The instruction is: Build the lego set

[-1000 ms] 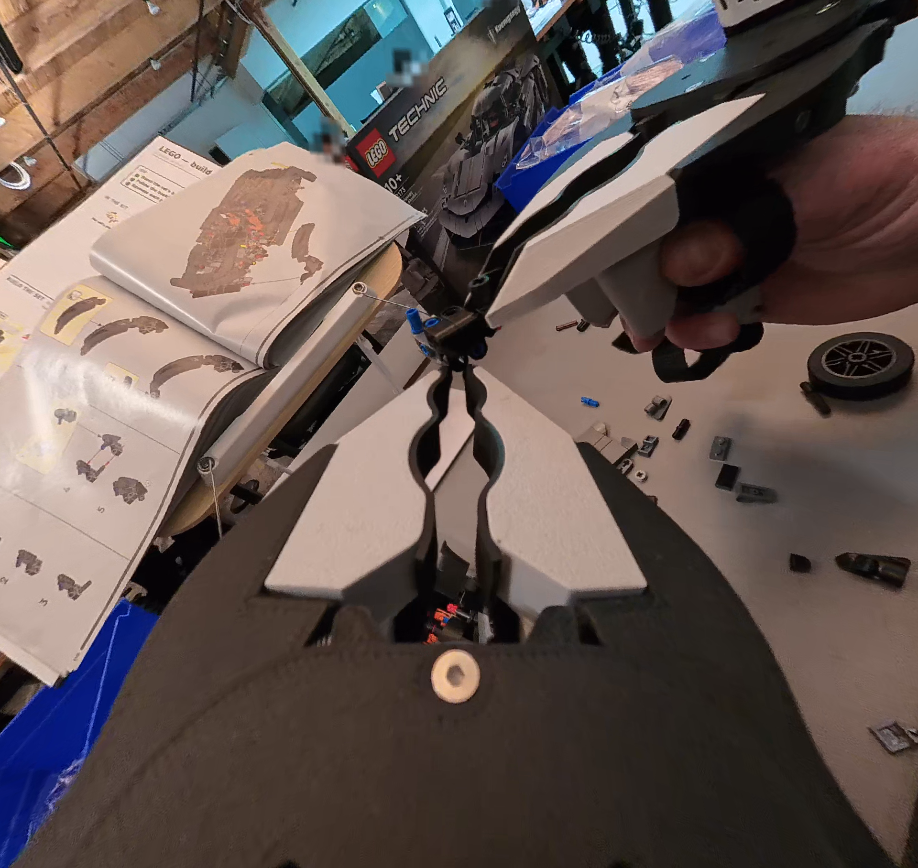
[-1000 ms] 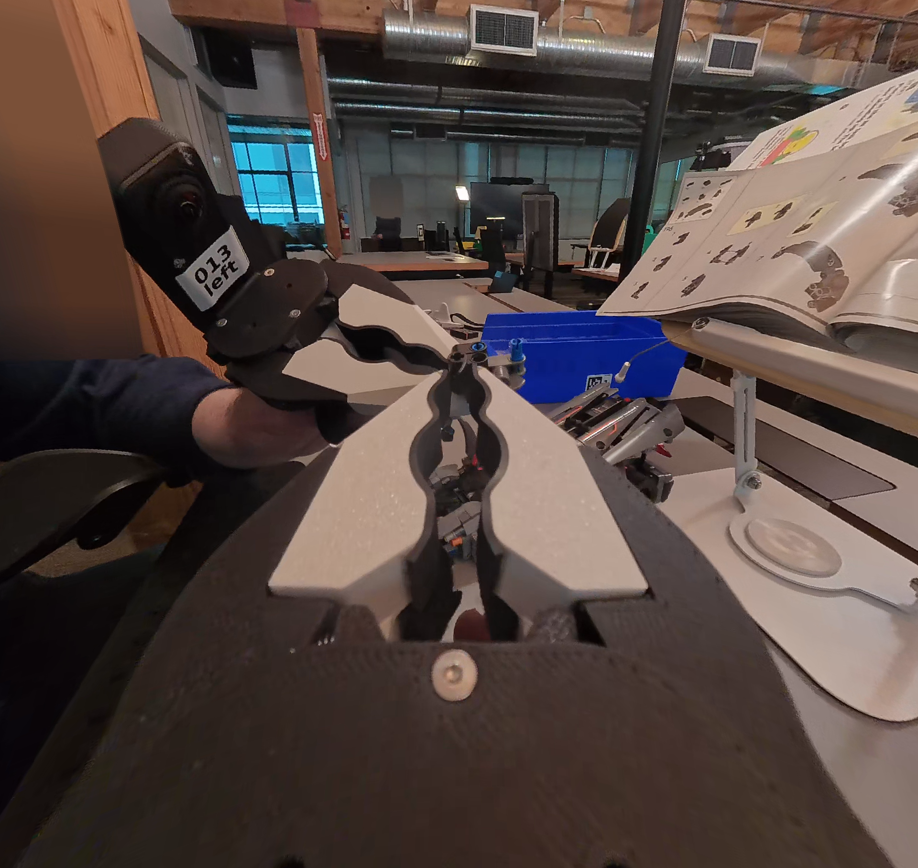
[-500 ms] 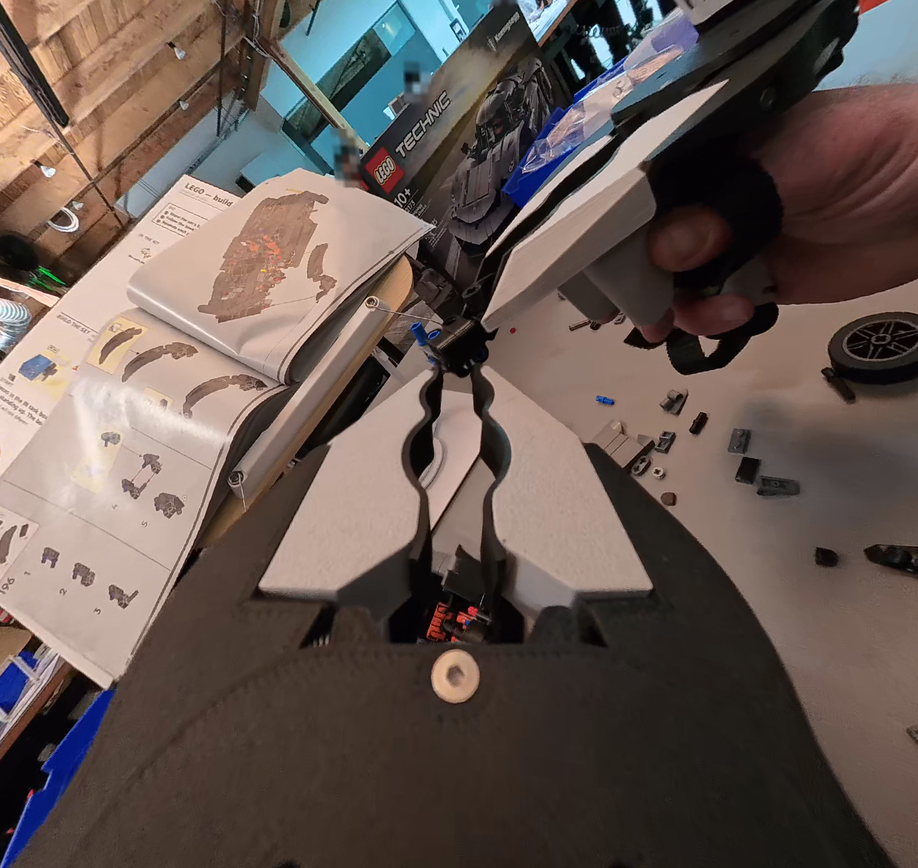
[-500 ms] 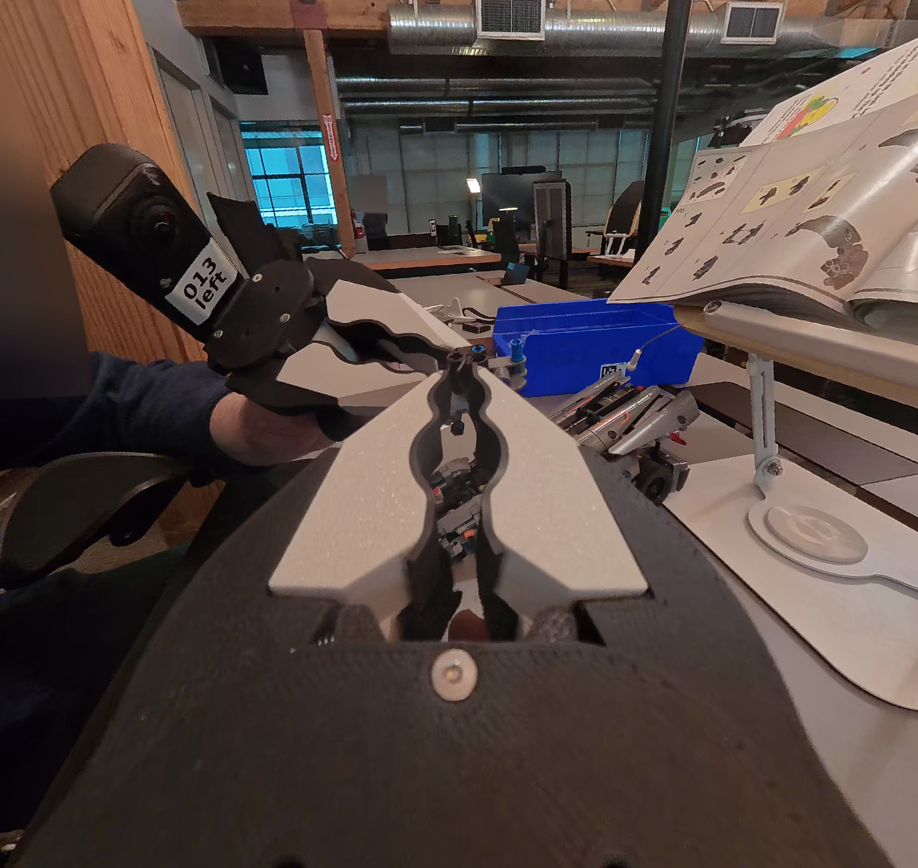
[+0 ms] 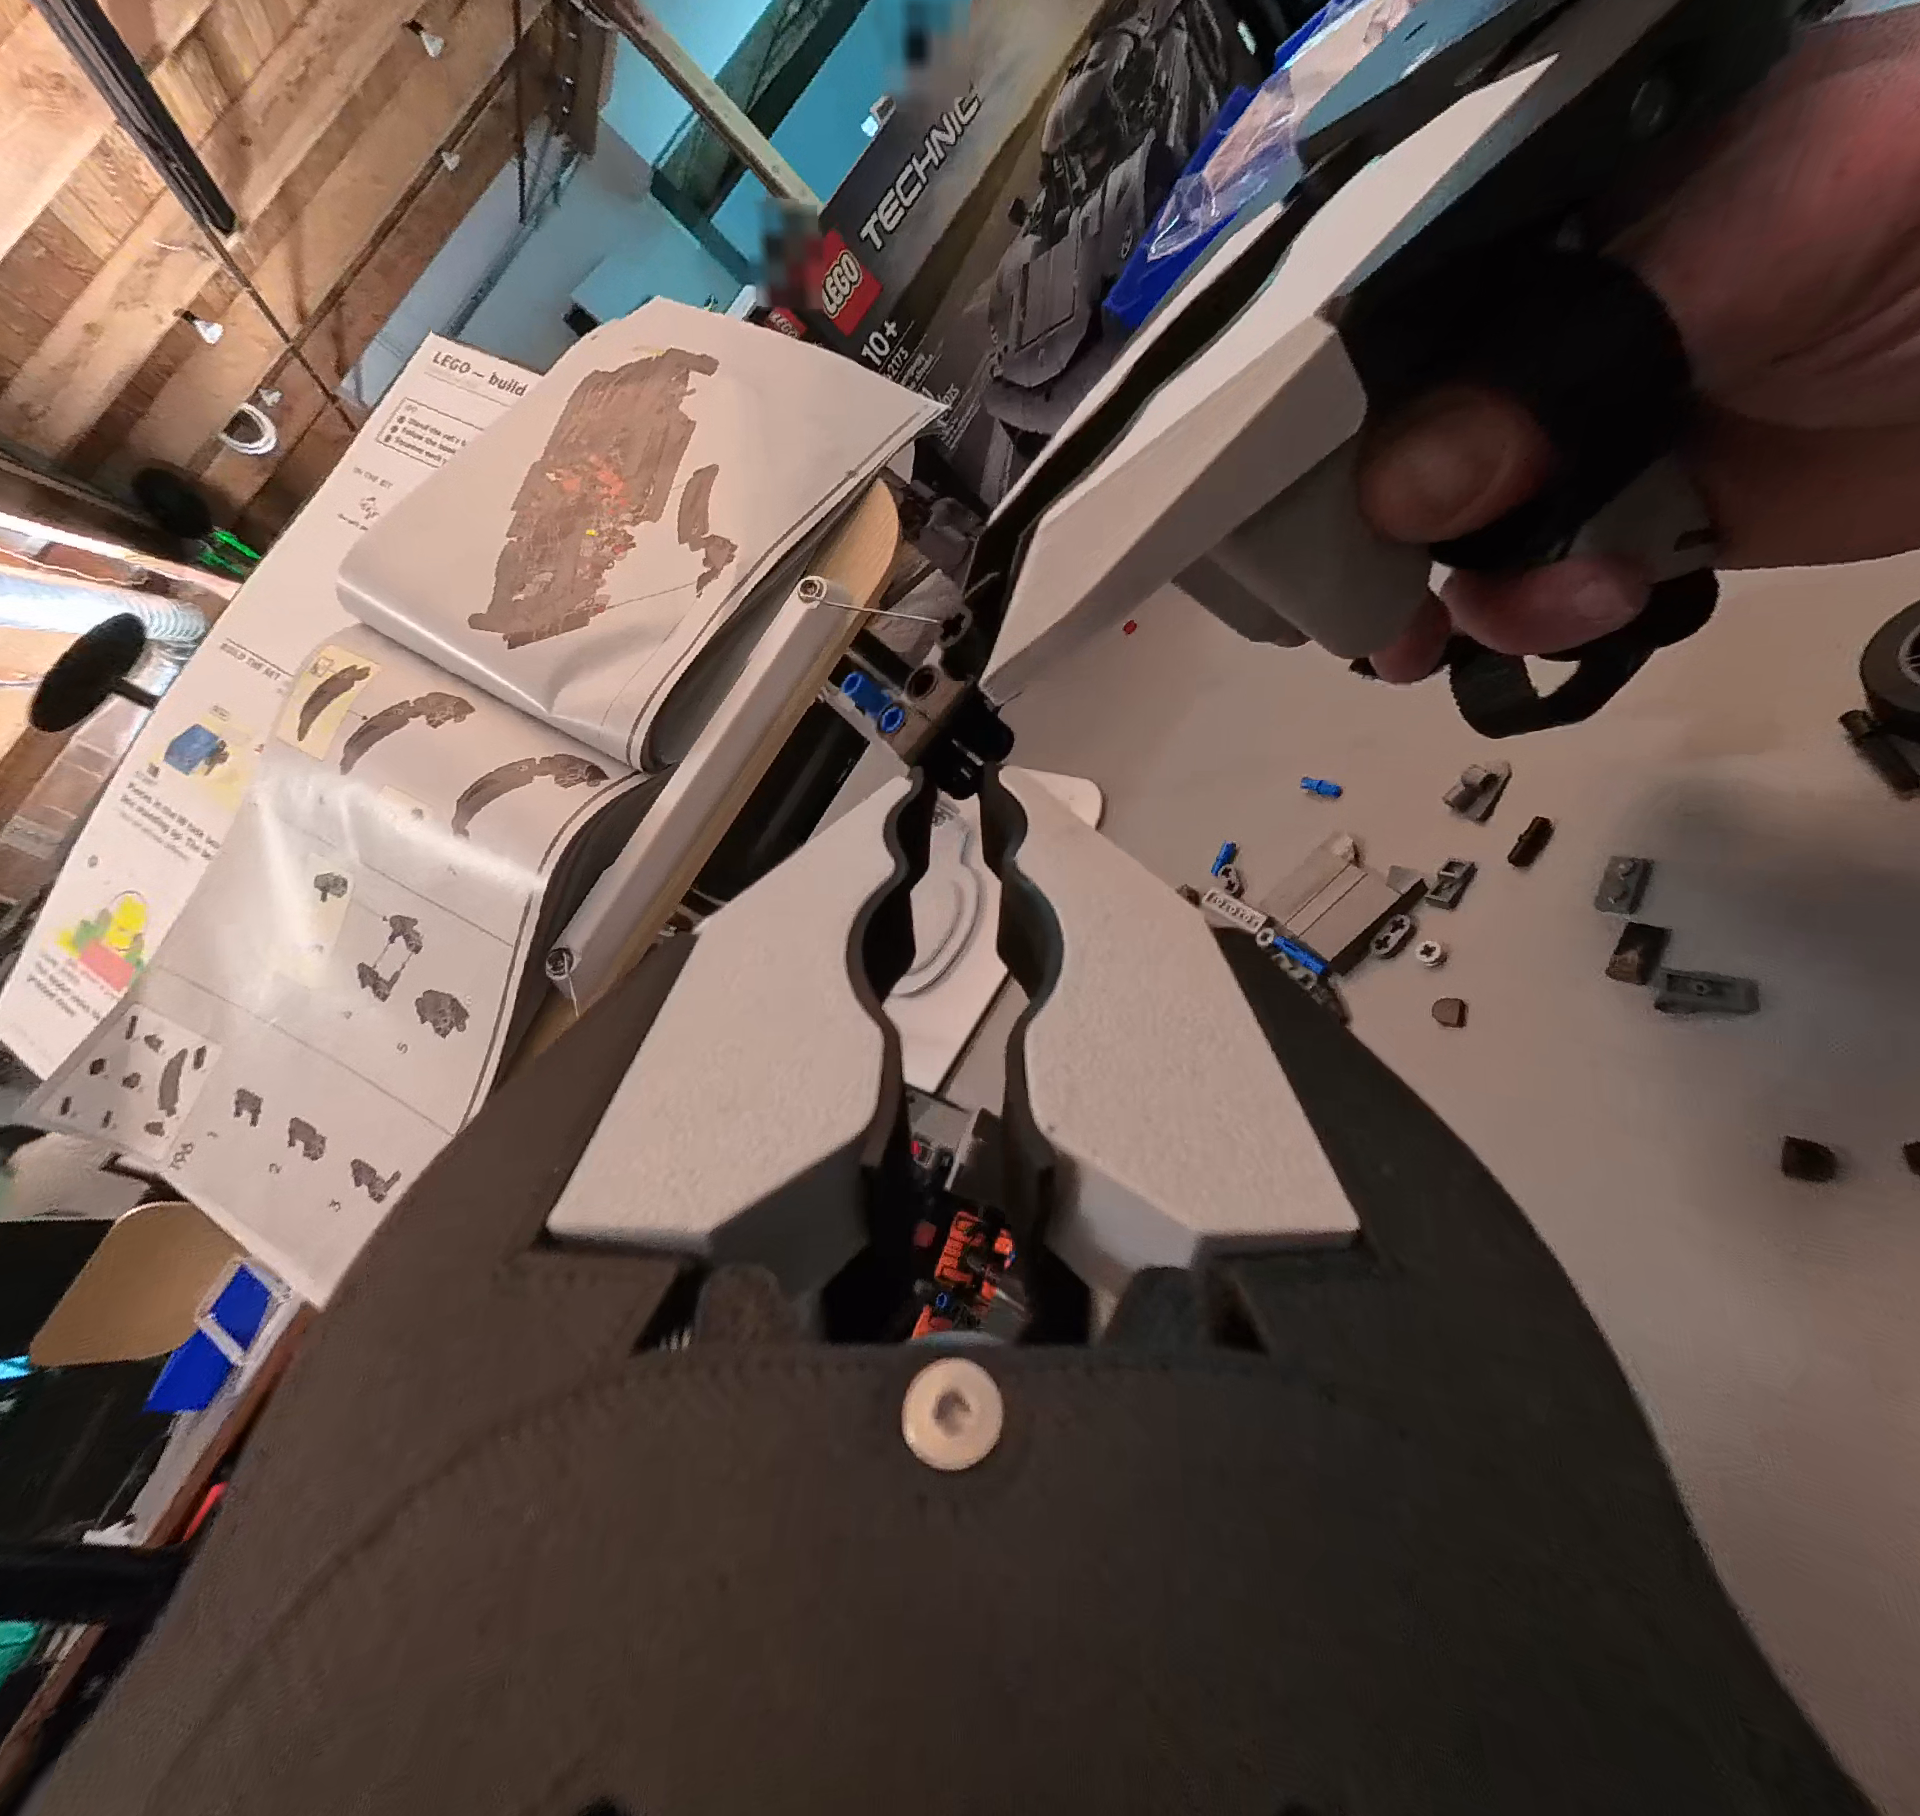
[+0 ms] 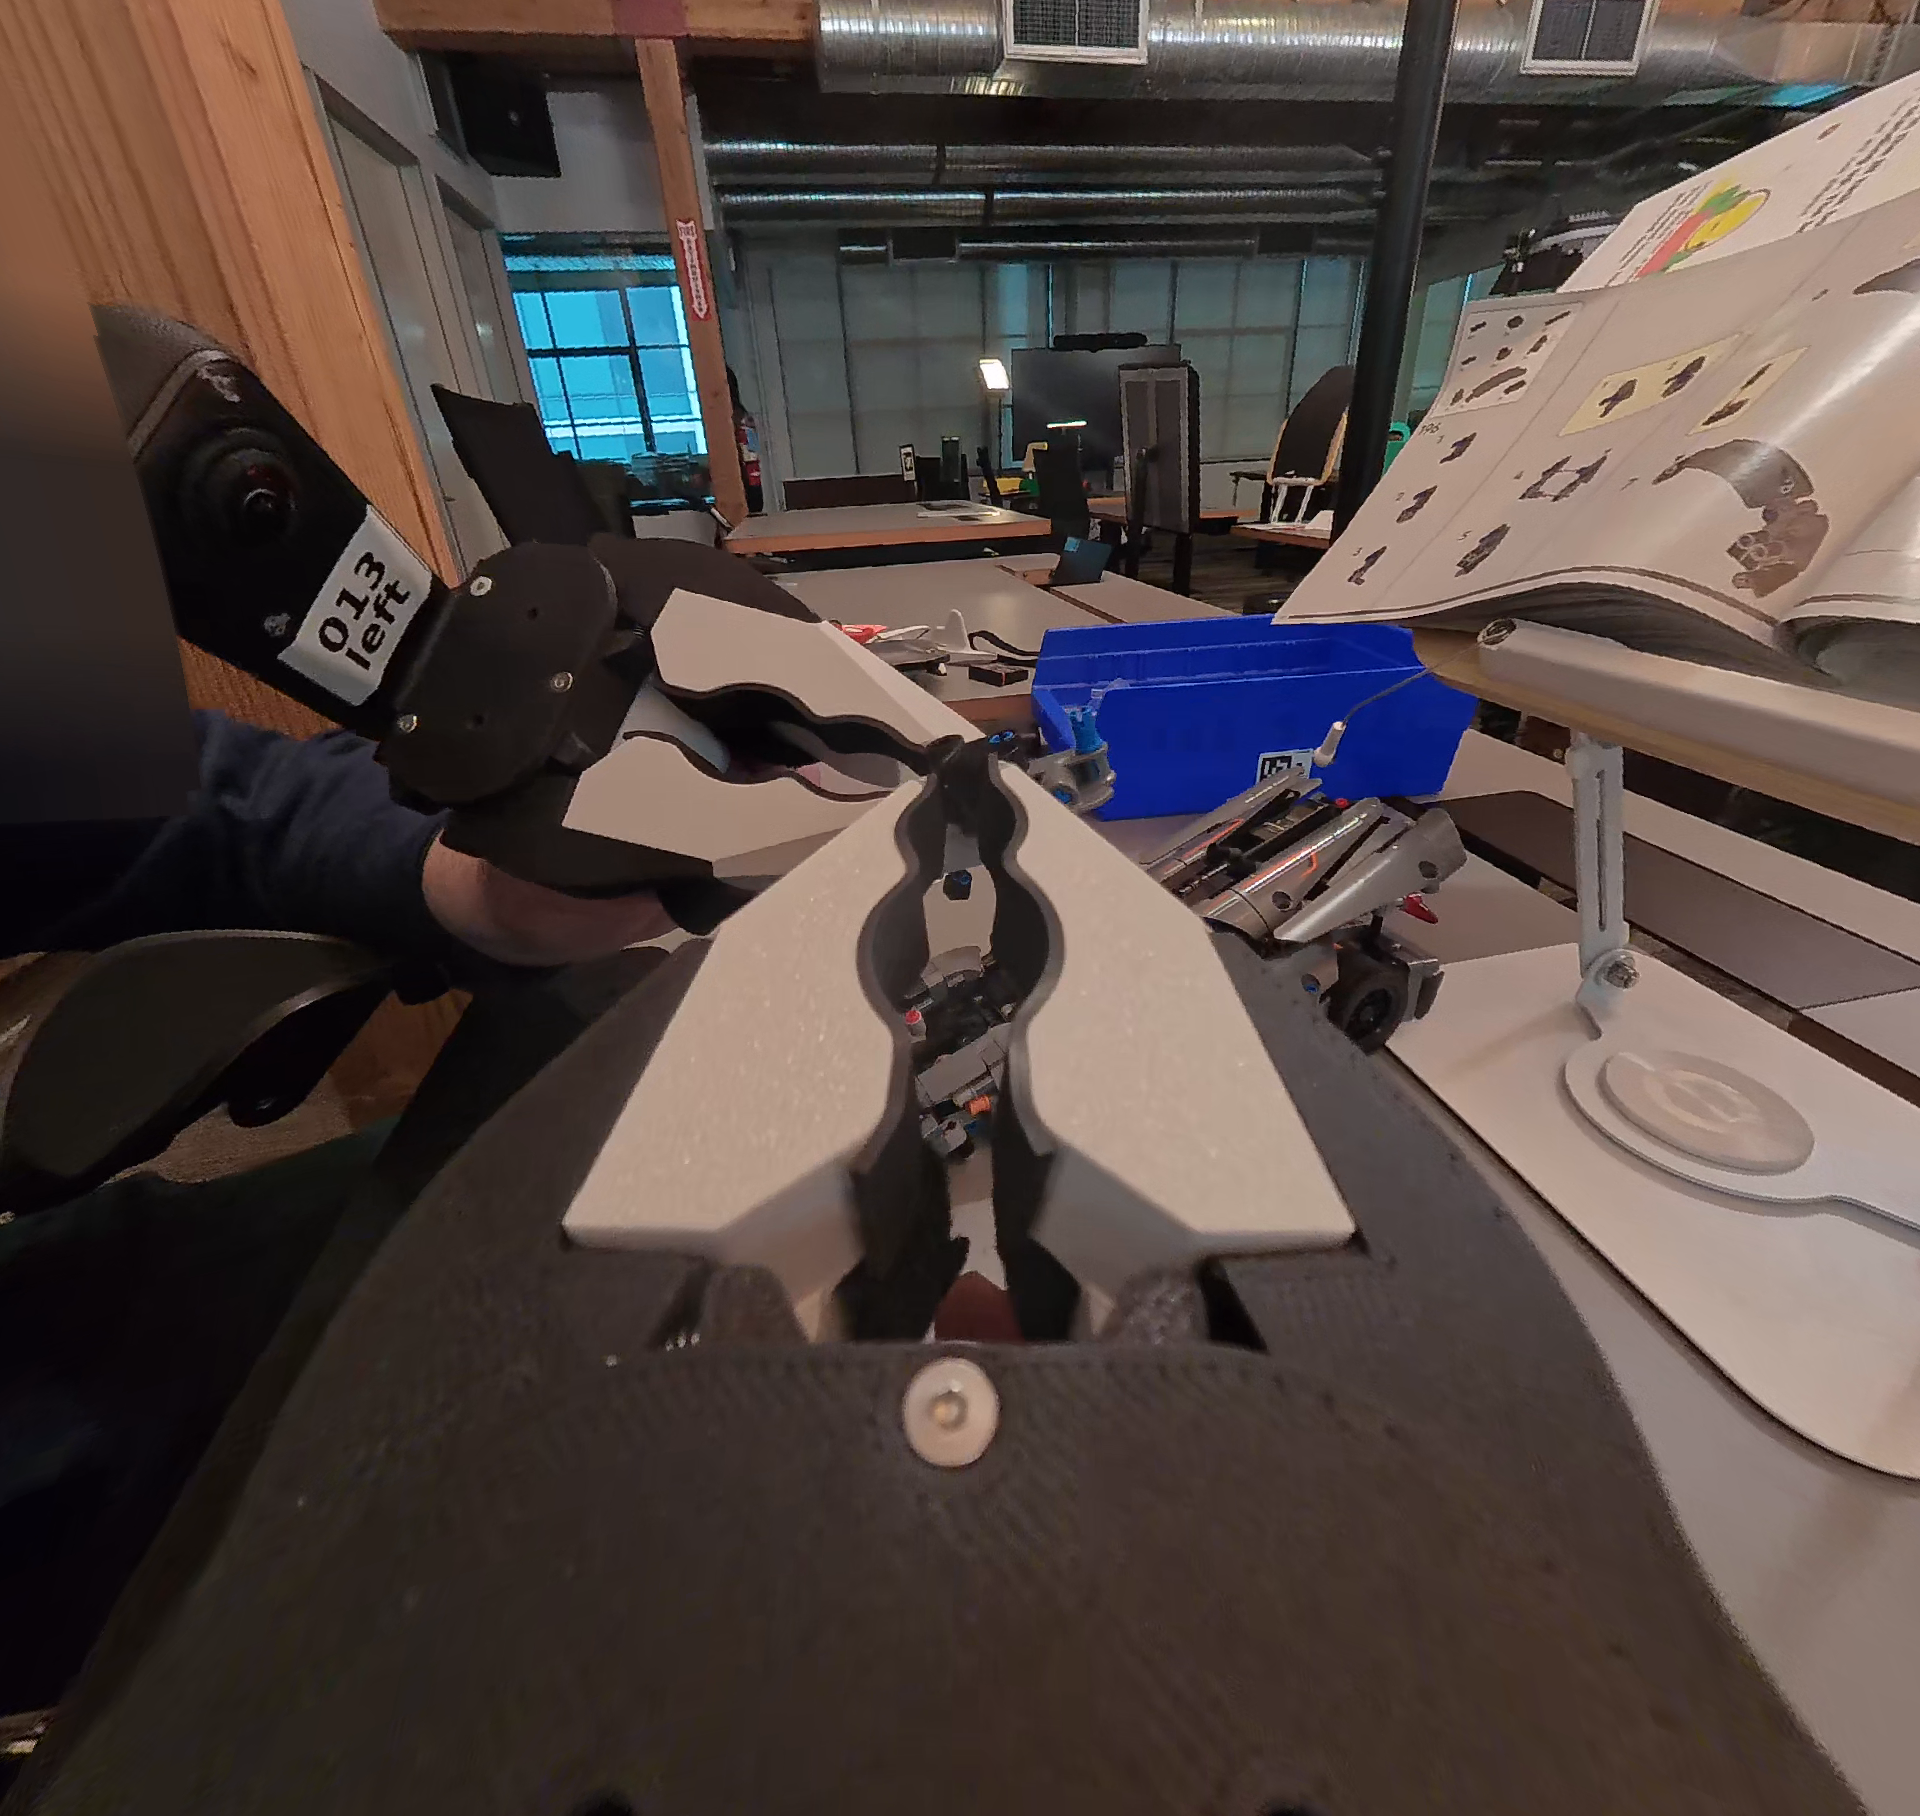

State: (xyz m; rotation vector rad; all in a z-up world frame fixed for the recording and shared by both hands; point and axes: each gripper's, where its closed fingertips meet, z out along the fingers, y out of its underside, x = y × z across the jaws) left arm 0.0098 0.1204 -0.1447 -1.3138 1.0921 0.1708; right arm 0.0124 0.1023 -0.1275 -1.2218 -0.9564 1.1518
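While held above white table, small dark grey lego assembly with blue pins is clamped at one end by left gripper, at other by right gripper; open instruction booklet is propped beside.

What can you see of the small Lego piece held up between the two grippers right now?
The small Lego assembly is a dark gray and black plastic cluster with blue pins sticking out on one side. It hangs in the air above the white table, in front of the instruction booklet. The left gripper pinches it from below at its fingertips and the right gripper clamps it from the other side. Finer detail is too small to tell.
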